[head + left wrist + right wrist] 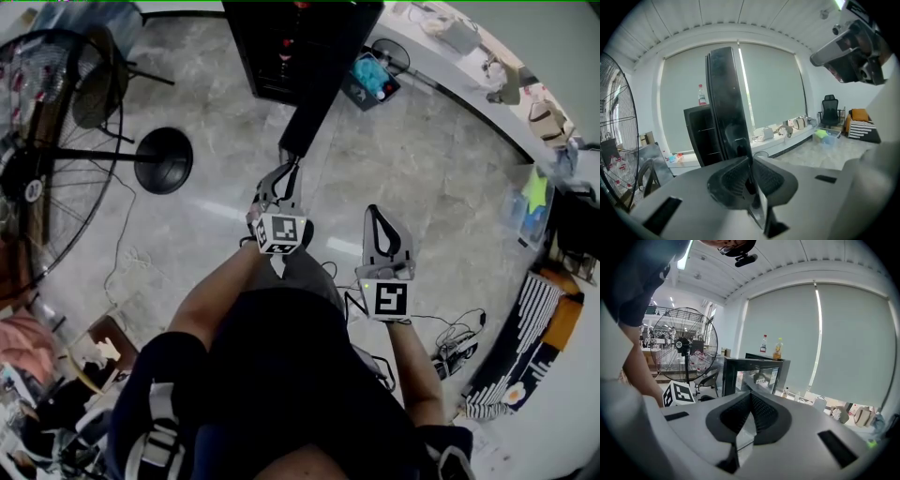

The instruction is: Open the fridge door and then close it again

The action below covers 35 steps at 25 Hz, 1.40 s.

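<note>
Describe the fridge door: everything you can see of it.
The door is a tall, thin, dark panel, glossy like glass or plastic. It stands upright and swung open, reaching well out from the black fridge. The left tongs are shut on its free edge. In the left gripper view that edge runs up from between the jaws.
</note>
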Each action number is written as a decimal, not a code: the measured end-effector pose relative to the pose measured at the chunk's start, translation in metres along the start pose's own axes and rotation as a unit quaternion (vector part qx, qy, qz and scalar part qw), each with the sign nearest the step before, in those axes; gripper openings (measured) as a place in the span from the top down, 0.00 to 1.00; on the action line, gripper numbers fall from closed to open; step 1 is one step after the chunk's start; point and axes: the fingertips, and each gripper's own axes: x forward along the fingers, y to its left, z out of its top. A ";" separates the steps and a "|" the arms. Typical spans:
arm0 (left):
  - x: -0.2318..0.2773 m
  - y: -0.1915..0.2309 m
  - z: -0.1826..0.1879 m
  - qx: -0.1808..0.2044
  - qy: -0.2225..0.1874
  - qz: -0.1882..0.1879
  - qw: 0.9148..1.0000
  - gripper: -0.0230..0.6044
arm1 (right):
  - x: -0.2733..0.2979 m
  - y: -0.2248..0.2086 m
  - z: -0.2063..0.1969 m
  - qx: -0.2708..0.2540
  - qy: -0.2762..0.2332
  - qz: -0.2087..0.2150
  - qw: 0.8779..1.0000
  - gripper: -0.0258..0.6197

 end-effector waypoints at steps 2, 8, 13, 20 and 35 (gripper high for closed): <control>-0.007 0.001 0.002 0.004 -0.006 -0.005 1.000 0.89 | 0.002 0.001 0.004 -0.004 -0.002 0.003 1.000 0.93; -0.032 0.015 -0.004 0.000 -0.004 -0.013 1.000 0.90 | 0.014 0.011 0.011 0.001 -0.010 0.006 1.000 0.93; -0.053 0.031 0.000 -0.007 -0.014 -0.016 1.000 0.92 | 0.024 0.023 0.014 0.001 -0.010 0.009 1.000 0.93; -0.078 0.052 0.018 -0.028 -0.042 -0.025 0.998 0.93 | 0.034 0.038 0.015 0.018 -0.014 0.010 1.000 0.93; -0.131 0.111 0.041 -0.057 -0.077 -0.008 0.995 0.93 | 0.068 0.071 0.018 0.028 -0.012 0.011 0.999 0.48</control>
